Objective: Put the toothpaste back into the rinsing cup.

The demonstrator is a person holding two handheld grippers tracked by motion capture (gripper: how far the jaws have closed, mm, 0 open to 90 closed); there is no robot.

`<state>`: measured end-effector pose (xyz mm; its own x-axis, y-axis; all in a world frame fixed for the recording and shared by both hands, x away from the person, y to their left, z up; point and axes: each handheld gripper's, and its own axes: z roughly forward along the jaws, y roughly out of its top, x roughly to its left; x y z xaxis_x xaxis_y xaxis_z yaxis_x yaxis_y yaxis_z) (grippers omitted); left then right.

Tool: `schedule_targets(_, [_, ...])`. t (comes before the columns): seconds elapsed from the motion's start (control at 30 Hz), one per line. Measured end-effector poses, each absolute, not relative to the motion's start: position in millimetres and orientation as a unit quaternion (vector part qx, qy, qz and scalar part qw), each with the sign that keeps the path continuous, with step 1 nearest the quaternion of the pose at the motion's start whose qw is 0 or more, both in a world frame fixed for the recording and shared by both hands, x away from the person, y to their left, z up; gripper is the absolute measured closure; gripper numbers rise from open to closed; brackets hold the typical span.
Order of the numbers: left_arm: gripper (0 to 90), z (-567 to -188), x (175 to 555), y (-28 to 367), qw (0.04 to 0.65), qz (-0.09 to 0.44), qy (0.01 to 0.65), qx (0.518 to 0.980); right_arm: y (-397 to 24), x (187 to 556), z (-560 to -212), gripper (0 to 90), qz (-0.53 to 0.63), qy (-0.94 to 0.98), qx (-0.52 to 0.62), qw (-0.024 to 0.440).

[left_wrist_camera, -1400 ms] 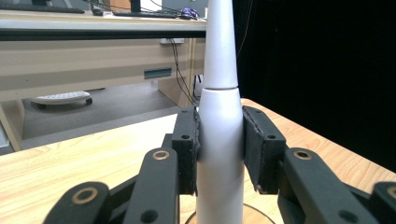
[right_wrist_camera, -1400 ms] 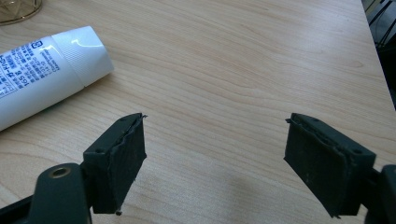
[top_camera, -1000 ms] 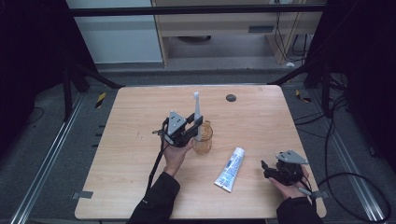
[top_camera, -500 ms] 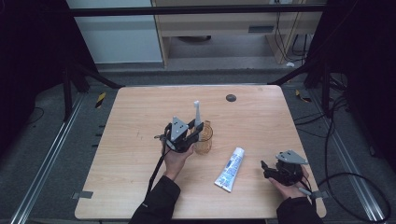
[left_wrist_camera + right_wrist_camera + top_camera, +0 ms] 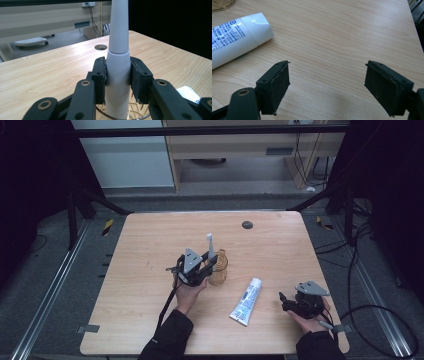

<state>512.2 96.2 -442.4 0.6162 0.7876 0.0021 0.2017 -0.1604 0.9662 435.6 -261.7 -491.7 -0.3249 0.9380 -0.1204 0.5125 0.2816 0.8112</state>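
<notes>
Left gripper — clamped on white electric toothbrush, upright, base inside gold wire cup on counter. Right gripper — released, near toothpaste tube.

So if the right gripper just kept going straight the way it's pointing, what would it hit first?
Probably nothing: ahead of the open right gripper lies bare table. The toothpaste tube sits off to one side of that line, though depth is hard to judge.

Both hand-held grippers, left hand-held gripper and right hand-held gripper, are black with grey triangular top plates, brass-ringed screws, trailing cables; dark sleeves.
</notes>
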Motion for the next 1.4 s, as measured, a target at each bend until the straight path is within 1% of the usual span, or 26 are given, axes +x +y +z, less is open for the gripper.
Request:
schedule_targets(0.13, [66.5, -442.1, 511.1, 97.9, 0.548, 0.264, 0.344, 0.716, -261.4, 435.8, -491.7, 19.8, 0.343, 0.738, 0.491, 0.312])
schedule_targets(0.43, [62.7, -442.2, 508.0, 100.1, 0.548, 0.257, 0.345, 0.717, -260.6, 435.9, -491.9, 19.6, 0.343, 0.739, 0.488, 0.311])
schedule_targets(0.6, [58.2, -442.7, 506.7, 102.2, 0.549, 0.258, 0.343, 0.717, -260.1, 435.9, -491.9, 19.6, 0.343, 0.740, 0.489, 0.310])
schedule_targets(0.73, [52.1, -442.7, 504.6, 106.8, 0.556, 0.252, 0.338, 0.716, -259.4, 435.9, -492.1, 19.5, 0.342, 0.739, 0.490, 0.309])
schedule_targets(0.97, [41.4, -437.7, 492.4, 117.5, 0.537, 0.267, 0.338, 0.725, -255.8, 436.0, -492.0, 18.9, 0.346, 0.740, 0.490, 0.306])
schedule_targets(1.13, [38.3, -433.4, 485.3, 128.4, 0.525, 0.271, 0.353, 0.725, -255.8, 433.2, -488.7, 18.8, 0.352, 0.735, 0.491, 0.308])
schedule_targets(1.23, [36.9, -429.1, 482.1, 134.7, 0.512, 0.275, 0.354, 0.733, -257.1, 431.8, -486.4, 18.9, 0.357, 0.729, 0.497, 0.306])
schedule_targets(1.4, [34.9, -428.7, 476.2, 147.4, 0.494, 0.274, 0.356, 0.744, -256.9, 428.3, -482.5, 21.7, 0.362, 0.727, 0.495, 0.307])
